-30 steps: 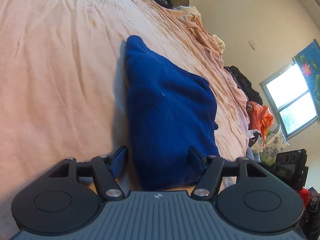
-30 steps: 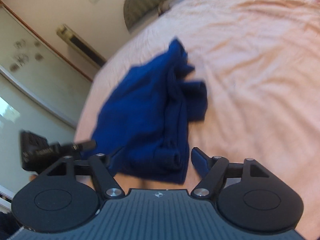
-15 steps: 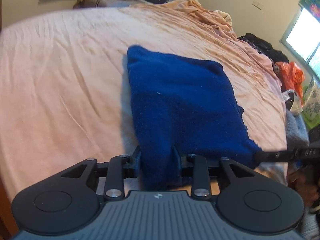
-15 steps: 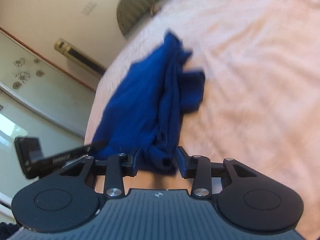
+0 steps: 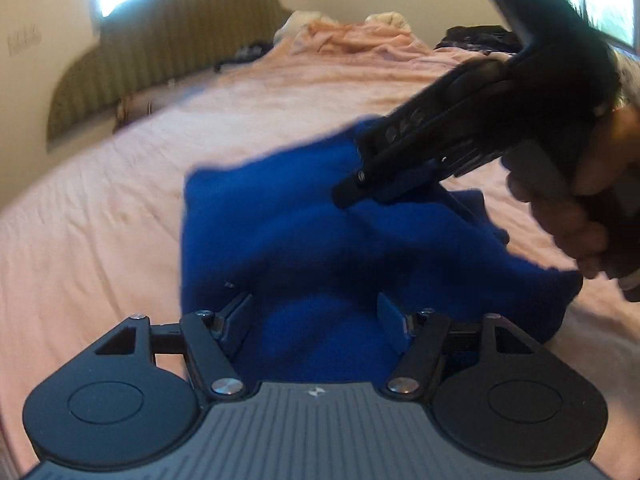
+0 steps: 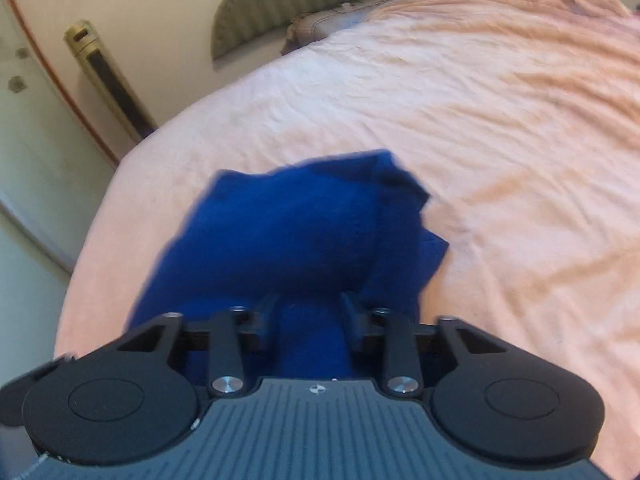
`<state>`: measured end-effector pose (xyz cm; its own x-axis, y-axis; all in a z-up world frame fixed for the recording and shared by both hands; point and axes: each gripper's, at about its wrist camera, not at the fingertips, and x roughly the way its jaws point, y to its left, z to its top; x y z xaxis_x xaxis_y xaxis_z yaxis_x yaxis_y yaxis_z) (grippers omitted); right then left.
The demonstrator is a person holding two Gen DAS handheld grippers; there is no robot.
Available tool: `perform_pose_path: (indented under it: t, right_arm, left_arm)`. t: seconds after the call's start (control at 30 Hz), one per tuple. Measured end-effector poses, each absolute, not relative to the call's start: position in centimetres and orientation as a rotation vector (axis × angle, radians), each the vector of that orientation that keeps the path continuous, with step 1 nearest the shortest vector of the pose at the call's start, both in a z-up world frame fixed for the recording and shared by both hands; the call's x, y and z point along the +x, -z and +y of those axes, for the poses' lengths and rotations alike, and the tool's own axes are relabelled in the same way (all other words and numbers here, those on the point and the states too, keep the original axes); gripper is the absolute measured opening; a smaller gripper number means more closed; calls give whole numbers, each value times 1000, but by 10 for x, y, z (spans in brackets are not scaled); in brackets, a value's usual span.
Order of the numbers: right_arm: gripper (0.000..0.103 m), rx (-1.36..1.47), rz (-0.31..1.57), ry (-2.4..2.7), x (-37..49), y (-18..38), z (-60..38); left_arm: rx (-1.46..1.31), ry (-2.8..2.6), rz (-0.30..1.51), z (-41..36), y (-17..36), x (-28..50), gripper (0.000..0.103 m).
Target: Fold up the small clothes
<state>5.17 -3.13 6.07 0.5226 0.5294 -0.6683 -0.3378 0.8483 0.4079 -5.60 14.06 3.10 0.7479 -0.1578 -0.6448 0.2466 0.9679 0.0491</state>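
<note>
Two hand-held tools work one blue garment [image 5: 320, 240] on a bed covered by a rumpled pink sheet [image 5: 100, 240].

Left wrist view: the left tool [image 5: 316, 320] sits at 6 o'clock with its jaws spread fairly wide, blue cloth bulging up between the blue pads [image 5: 236, 320]; whether the pads press the fabric cannot be told. The garment lies bunched at the centre of the frame, its edges blurred. From 2 o'clock the right tool [image 5: 352, 192] reaches in, gripped by a hand [image 5: 580, 216] at 3 o'clock, its black tip touching the cloth's upper right part. A striped olive headboard [image 5: 160, 60] stands at 10 o'clock, and loose clothes [image 5: 360, 28] are heaped at 12 o'clock along the far edge of the bed.

Right wrist view: the right tool [image 6: 308, 320] at 6 o'clock has its jaws drawn narrow around a raised fold of the blue garment [image 6: 300, 232], which fills the gap between the pads. The rest of the cloth spreads toward 12 o'clock in a crumpled heap on the pink sheet [image 6: 500, 140], with a loose flap at about 3 o'clock of the heap. The headboard [image 6: 280, 0] shows at 12 o'clock; a gold-trimmed upright appliance [image 6: 108, 80] stands against the wall at 10 o'clock.
</note>
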Motion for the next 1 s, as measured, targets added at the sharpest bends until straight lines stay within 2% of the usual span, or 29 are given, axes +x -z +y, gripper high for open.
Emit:
perform_pose_path:
  t: [0.1,0.23,0.27,0.33,0.37,0.4,0.43,0.5,0.53,0.57,0.6,0.7,0.83,1.0]
  right_arm:
    - [2,320,914,-500,67,-53,-47]
    - [2,361,915,-510,59,-52,-56]
    - [3,357,902,-491,52,-56,-56]
    - [32,332,835,-485,33,-69,-56]
    - [39,306,790,-491,20,-77,-54]
    - [53,272,749,-510,4,-84,-51]
    - [61,244,724,-536,-9,-88,-47]
    - [63,222,733,-563,-23,-84,-38]
    - [59,207,762,-568,-23,-77,-33]
    - [59,187,802,-554,-18,-67,-28]
    - [52,168,823,-534,-12,-55,-26]
    - [50,176,780,-557,-6,-50,-32]
    - [52,106,767,-499,-20,-74,-24]
    - [54,165,703,-575,-50,-88,-30]
  left_arm:
    - [66,201,679,143,-26,-52,71]
    - [97,193,666,138,-28,-55,71]
    - [93,202,661,141,-32,-58,72]
    - [78,211,631,151,-42,-73,73]
    - [74,213,605,156,-47,-83,73]
    - [76,213,583,161,-50,-90,73]
    - [79,213,571,165,-50,-95,73]
    - [93,229,600,167,-45,-94,73]
    - [101,223,619,165,-40,-91,73]
    - [105,217,632,162,-35,-88,73]
    - [108,215,633,160,-30,-86,73]
    - [95,202,620,158,-24,-82,75]
    - [88,196,616,161,-36,-91,73]
    - [79,204,575,165,-45,-119,73]
